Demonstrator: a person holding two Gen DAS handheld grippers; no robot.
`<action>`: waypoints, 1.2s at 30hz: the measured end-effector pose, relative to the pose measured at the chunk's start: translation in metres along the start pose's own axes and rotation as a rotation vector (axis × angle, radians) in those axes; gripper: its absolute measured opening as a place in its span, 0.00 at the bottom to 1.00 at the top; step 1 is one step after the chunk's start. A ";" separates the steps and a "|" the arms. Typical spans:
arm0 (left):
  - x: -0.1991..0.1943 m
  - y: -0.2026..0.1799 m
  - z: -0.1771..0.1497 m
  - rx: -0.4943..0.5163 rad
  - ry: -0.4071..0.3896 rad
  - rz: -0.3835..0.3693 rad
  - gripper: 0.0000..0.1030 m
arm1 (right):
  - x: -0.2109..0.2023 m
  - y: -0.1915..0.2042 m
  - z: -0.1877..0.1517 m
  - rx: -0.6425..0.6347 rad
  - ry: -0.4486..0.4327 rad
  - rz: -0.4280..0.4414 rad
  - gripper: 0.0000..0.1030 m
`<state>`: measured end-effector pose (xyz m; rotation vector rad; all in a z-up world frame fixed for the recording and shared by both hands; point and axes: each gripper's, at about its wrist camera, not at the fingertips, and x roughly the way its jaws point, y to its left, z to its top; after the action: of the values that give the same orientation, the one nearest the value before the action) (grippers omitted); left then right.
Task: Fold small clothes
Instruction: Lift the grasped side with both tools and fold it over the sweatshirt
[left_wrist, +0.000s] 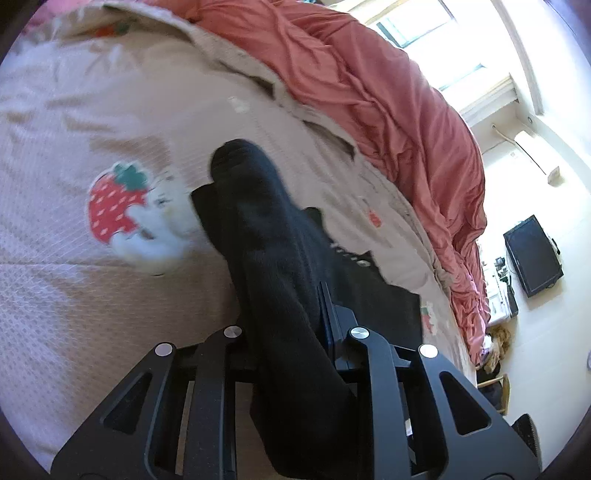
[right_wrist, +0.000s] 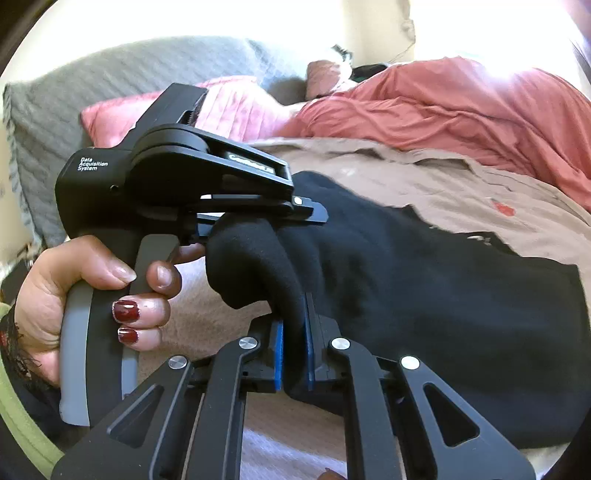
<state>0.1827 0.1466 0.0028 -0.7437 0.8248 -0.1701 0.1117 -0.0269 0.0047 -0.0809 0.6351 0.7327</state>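
Sock (left_wrist: 273, 236) hangs clamped in both your grippers, left gripper (left_wrist: 317, 314) and right gripper (right_wrist: 294, 354), just above the black garment (right_wrist: 443, 288) on the bed (left_wrist: 74, 295).

Left hand-held gripper (right_wrist: 314, 216) seen from the side, gripped by a hand (right_wrist: 92, 295) with fingers curled round the handle, jaws squeezed on black cloth. Right hand-held gripper (right_wrist: 293, 354) pointed down a bit, blue pads (right_wrist: 277, 354) pinched shut on the same cloth.
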 end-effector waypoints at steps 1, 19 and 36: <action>-0.001 -0.009 0.000 0.012 0.000 0.003 0.13 | -0.009 -0.008 0.001 0.020 -0.020 -0.002 0.08; 0.067 -0.190 -0.033 0.264 0.095 0.056 0.13 | -0.120 -0.124 -0.025 0.262 -0.190 -0.092 0.07; 0.145 -0.209 -0.078 0.311 0.230 0.010 0.34 | -0.122 -0.185 -0.073 0.420 -0.100 -0.135 0.08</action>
<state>0.2544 -0.1093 0.0178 -0.4309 0.9934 -0.3710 0.1249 -0.2588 -0.0123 0.2960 0.6693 0.4589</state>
